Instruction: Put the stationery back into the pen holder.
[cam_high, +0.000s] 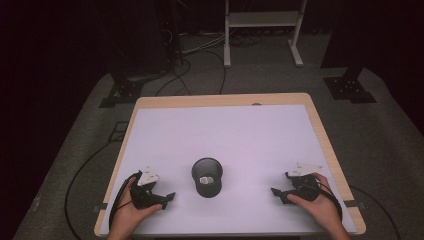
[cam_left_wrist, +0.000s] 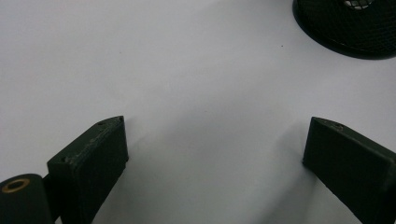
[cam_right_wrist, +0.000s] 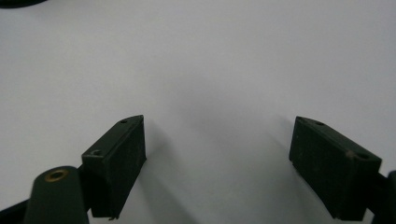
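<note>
Your left gripper (cam_high: 167, 197) rests low on the white sheet (cam_high: 225, 135) near the table's (cam_high: 320, 130) front left corner, and its jaws point toward the middle. In the left gripper view the jaws stand wide apart with bare sheet between them, so that gripper is open and holds nothing.

Your right gripper (cam_high: 277, 192) sits near the front right corner, also low over the sheet, jaws aimed inward at the middle. In the right gripper view its jaws are spread wide as well, with bare sheet between them: open and empty.

The cup (cam_high: 207, 176), a black mesh one, stands upright on the sheet between your two grippers, well apart from both. A pale thing (cam_high: 206, 178) lies at its bottom; you cannot tell from here what it is. In the left gripper view the cup (cam_left_wrist: 348, 25) shows at the top right corner, beyond the jaws and off their line, its mesh wall and base edge plain to see.

Each of your hands wraps the body of its gripper from behind, and a cable (cam_high: 80, 175) trails off the left side of the table onto the grey floor (cam_high: 75, 130).
</note>
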